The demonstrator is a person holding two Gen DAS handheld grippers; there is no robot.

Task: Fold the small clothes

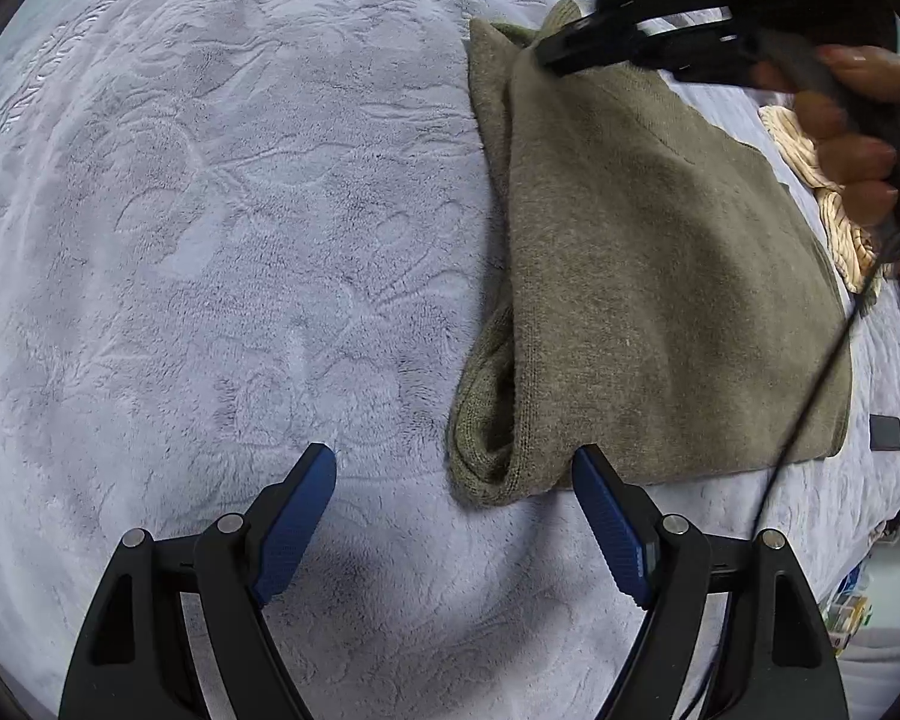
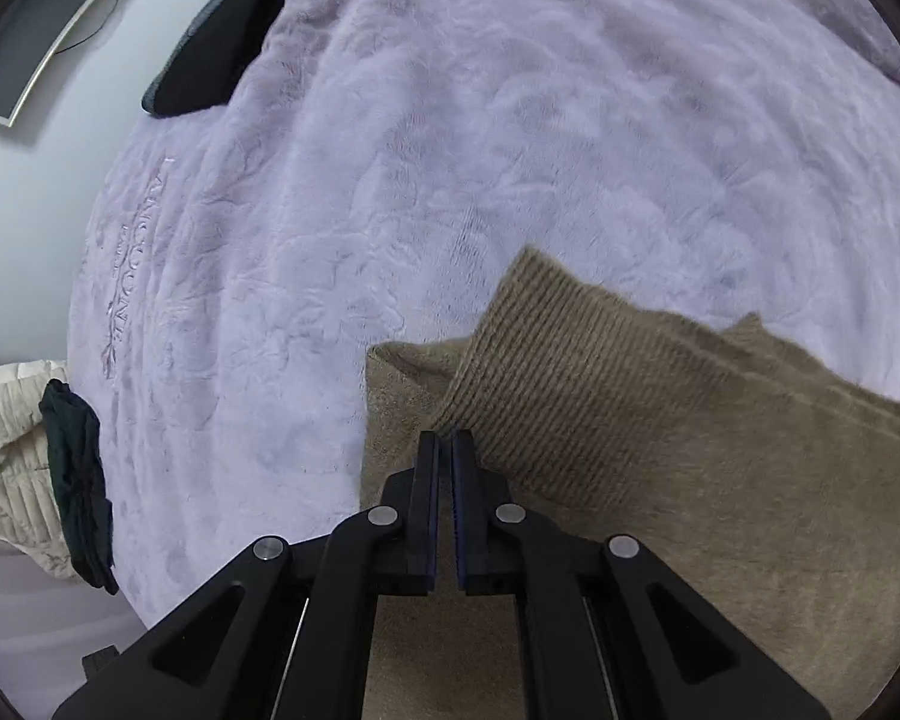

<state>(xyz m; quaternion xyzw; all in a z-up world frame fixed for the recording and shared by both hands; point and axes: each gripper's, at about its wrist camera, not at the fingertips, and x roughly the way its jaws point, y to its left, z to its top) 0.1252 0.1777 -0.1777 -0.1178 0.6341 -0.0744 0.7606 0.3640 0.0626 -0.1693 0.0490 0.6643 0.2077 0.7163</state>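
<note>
While the left wrist view looks down on a lilac embossed blanket [image 1: 210, 240], the left gripper [image 1: 453, 468] has its blue-padded fingers [image 1: 297, 516] spread wide, nothing between them. Right fingertip sits just beside the near corner of the olive knit garment [image 1: 660, 276]; touching or not, can't tell. Garment lies folded on the blanket at right of frame, rolled edge facing the left gripper. At its far corner the right gripper [image 1: 546, 54] meets the fabric, held by a hand [image 1: 846, 138]; motion blur there. A cream striped cloth [image 1: 810, 168] peeks out behind the garment, partly hidden by the hand. Black cable [image 1: 810, 390] crosses the garment's right side. Small dark flat object [image 1: 885, 432] on the blanket at far right; what it is, unclear.

Right wrist view: right gripper [image 2: 448, 435] has fingers nearly together, only a thin slit between pads. Ribbed hem of the olive knit garment [image 2: 660, 480] sits at the fingertips, raised and tilted; fabric appears pinched, though the slit itself looks dark. Rest of the garment lies flat below. Lilac embossed blanket [image 2: 450, 150] fills the frame. Left edge: cream quilted bedding [image 2: 6, 450] with a dark cloth [image 2: 78, 480] draped over it. Top left: dark cushion [image 2: 222, 48], framed panel on wall [image 2: 48, 18].
</note>
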